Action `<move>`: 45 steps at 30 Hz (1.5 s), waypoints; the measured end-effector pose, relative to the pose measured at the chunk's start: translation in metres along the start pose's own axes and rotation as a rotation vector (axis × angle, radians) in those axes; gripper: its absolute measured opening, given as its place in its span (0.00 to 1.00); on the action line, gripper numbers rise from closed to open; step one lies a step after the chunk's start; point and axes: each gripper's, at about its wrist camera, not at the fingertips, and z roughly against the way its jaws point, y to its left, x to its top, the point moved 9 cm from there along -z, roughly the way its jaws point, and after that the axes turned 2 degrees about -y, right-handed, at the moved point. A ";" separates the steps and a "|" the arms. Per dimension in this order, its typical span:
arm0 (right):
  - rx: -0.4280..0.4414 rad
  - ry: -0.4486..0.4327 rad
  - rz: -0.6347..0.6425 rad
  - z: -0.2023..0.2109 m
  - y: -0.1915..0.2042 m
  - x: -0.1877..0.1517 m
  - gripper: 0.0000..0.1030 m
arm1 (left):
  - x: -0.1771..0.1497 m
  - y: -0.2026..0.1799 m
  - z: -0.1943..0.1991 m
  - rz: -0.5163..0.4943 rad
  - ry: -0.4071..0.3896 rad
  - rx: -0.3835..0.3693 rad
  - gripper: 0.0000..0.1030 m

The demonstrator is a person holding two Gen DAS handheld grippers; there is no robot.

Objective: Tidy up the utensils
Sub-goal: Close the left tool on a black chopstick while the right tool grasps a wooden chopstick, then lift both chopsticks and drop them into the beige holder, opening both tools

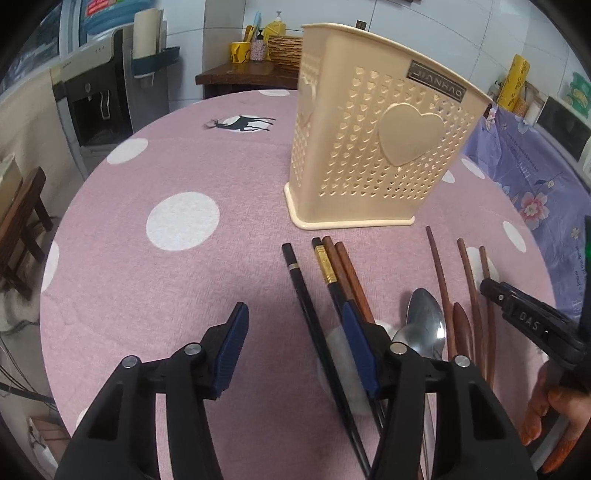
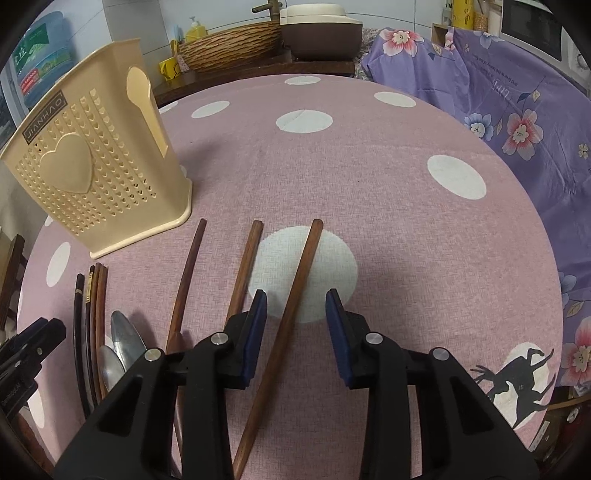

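Observation:
A cream perforated utensil holder (image 1: pixel 373 147) stands upright on the pink dotted tablecloth; it also shows in the right wrist view (image 2: pixel 99 177). Before it lie black chopsticks (image 1: pixel 306 295), brown chopsticks (image 1: pixel 351 277), a metal spoon (image 1: pixel 424 321) and wooden utensils (image 1: pixel 439 273). My left gripper (image 1: pixel 295 321) is open above the black chopsticks, empty. My right gripper (image 2: pixel 297 306) is open, its jaws on either side of a brown wooden stick (image 2: pixel 291 306) lying on the cloth. Two more wooden sticks (image 2: pixel 243 266) lie to its left.
The round table's pink cloth (image 2: pixel 369 166) has white dots. A purple floral cover (image 2: pixel 517 122) lies at the right. A wicker basket (image 2: pixel 229 44) and a cooker (image 2: pixel 321 33) stand on a wooden shelf behind. A water dispenser (image 1: pixel 96 96) stands at far left.

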 end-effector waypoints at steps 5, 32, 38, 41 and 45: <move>0.001 0.007 -0.003 -0.001 -0.003 0.003 0.28 | -0.007 -0.001 -0.014 0.006 0.030 0.049 0.29; 0.054 0.021 -0.099 -0.025 -0.001 0.029 0.08 | 0.010 -0.011 -0.029 0.015 0.010 0.084 0.08; 0.135 -0.010 -0.094 -0.018 0.007 0.036 0.08 | 0.019 -0.012 -0.017 0.025 -0.038 0.018 0.08; 0.174 -0.073 -0.075 0.002 0.010 0.046 0.08 | 0.028 -0.010 -0.001 0.044 -0.071 -0.017 0.08; 0.235 -0.161 -0.059 0.041 0.011 0.065 0.07 | 0.051 -0.005 0.034 0.057 -0.144 -0.071 0.08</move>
